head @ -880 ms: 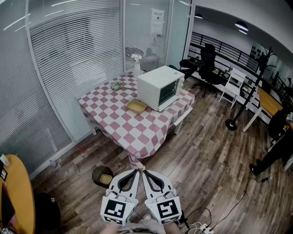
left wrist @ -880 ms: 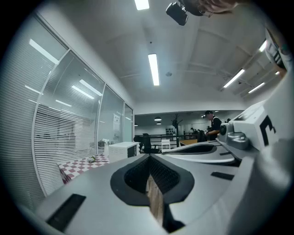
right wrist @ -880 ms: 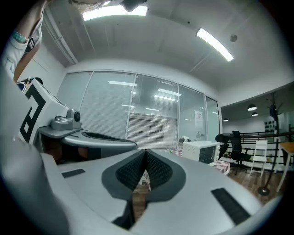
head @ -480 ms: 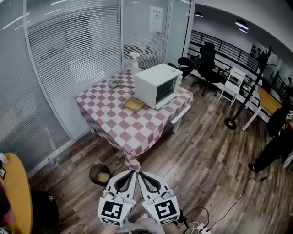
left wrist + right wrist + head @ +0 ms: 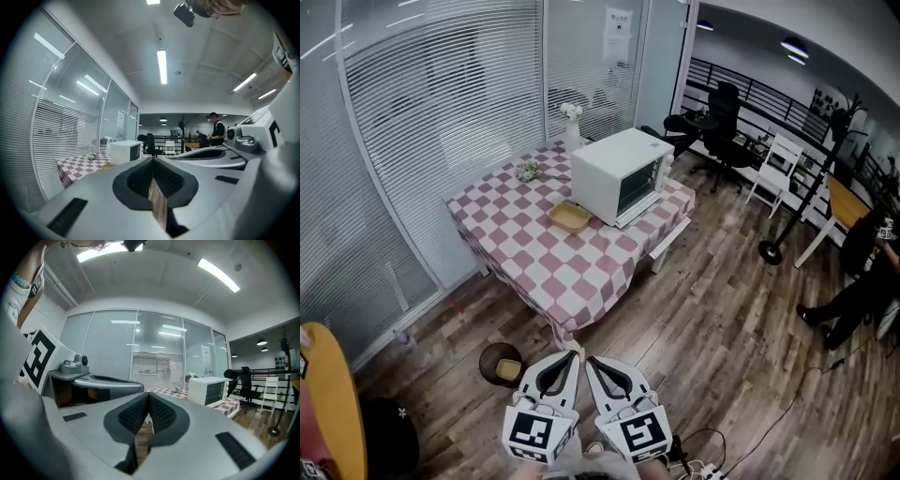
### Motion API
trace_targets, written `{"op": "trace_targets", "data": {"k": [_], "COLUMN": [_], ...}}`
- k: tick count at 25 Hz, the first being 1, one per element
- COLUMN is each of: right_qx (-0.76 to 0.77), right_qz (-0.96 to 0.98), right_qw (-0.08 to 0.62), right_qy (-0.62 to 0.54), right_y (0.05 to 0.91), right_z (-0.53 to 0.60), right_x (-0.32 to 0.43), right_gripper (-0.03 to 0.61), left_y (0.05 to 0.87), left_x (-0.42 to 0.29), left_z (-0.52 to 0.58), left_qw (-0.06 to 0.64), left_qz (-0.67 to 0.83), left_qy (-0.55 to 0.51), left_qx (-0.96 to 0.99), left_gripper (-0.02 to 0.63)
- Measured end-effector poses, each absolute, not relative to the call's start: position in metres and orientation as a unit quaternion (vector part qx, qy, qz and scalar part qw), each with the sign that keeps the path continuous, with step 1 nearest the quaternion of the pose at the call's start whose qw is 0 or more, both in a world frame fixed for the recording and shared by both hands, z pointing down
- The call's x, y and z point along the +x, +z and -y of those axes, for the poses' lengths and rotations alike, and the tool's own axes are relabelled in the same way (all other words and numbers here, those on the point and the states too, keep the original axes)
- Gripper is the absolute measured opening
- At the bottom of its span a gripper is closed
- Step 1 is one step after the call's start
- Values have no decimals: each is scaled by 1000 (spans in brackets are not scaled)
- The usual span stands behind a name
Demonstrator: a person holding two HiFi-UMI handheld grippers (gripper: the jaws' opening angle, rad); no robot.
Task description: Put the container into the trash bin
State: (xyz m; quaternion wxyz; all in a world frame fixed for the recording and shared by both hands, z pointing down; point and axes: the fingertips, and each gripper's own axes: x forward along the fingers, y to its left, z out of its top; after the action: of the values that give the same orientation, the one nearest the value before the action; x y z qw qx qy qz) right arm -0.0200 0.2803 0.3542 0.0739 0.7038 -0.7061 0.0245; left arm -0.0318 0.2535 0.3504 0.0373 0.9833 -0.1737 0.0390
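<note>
A shallow tan container [image 5: 569, 217] lies on the pink-and-white checked table [image 5: 525, 244], just in front of a white oven [image 5: 623, 173]. In the left gripper view the container [image 5: 108, 165] is a small tan shape far off on the table. A round dark trash bin [image 5: 501, 364] stands on the wood floor by the table's near corner, with something yellow inside. My left gripper [image 5: 573, 353] [image 5: 153, 160] and right gripper [image 5: 590, 359] [image 5: 148, 394] are side by side low in the head view, short of the table. Both are shut and hold nothing.
A glass wall with blinds [image 5: 441, 112] runs behind the table. A vase of flowers [image 5: 571, 117] stands at its far corner. Office chairs [image 5: 722, 112], a coat stand [image 5: 797, 202] and a person [image 5: 853, 291] are at the right. An orange round table [image 5: 333, 403] is at lower left, and cables [image 5: 708, 464] lie on the floor.
The table and the bin have drifted a little to the left in the head view as the view shifted. Both grippers stay together and shut. The person at right has stepped along.
</note>
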Motion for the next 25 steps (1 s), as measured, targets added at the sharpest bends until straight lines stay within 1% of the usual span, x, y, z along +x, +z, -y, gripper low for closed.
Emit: {"op": "trace_targets", "data": {"k": [14, 25], "right_qx": [747, 750], "right_qz": [661, 657], "right_qw": [72, 69], "right_qy": [14, 28], "right_y": [347, 361], "right_z": [-158, -86], "right_x": [66, 83], "right_gripper": [-8, -8], "left_y": [342, 356], "left_x": [60, 75], "left_z": [-128, -61], "left_qw": [20, 26], "left_qz": [111, 104], "left_qy": [29, 39], "left_qx": [993, 994], "left_gripper": [3, 3]}}
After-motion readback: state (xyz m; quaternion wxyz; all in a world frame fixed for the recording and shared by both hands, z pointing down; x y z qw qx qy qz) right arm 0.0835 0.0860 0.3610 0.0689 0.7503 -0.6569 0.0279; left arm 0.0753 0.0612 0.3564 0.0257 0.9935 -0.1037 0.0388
